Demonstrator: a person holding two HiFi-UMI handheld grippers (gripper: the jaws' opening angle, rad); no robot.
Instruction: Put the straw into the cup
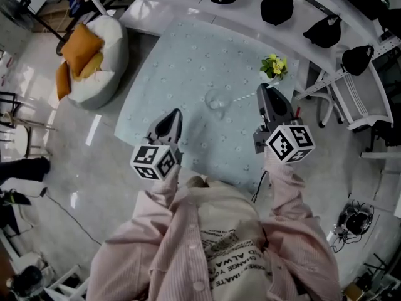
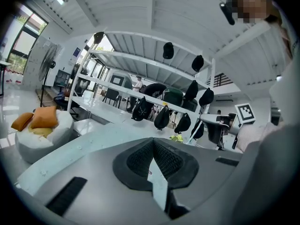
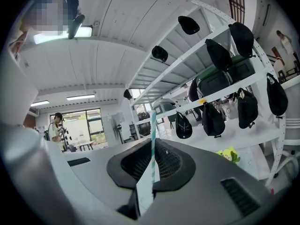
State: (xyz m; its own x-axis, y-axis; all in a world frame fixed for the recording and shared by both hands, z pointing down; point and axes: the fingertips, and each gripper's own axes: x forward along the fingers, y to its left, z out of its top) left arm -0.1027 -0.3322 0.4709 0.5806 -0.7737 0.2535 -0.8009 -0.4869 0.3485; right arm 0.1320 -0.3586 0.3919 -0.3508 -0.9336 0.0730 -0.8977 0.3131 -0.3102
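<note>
A clear plastic cup (image 1: 215, 101) stands near the middle of the pale blue tablecloth (image 1: 188, 49). My right gripper (image 1: 264, 91) hovers to the right of the cup, shut on a teal-and-white striped straw (image 3: 153, 125). In the head view the straw (image 1: 242, 98) reaches left from the jaws toward the cup's rim. My left gripper (image 1: 175, 113) hangs over the cloth's near left part, left of and nearer than the cup. Its jaws are shut with nothing between them. In the left gripper view the cup is hidden behind the gripper's body.
A small pot of yellow flowers (image 1: 274, 66) sits at the cloth's far right corner. Behind the table runs a white shelf rack with several black caps (image 1: 277, 5). A white beanbag with orange cushions (image 1: 94, 55) lies on the floor at left.
</note>
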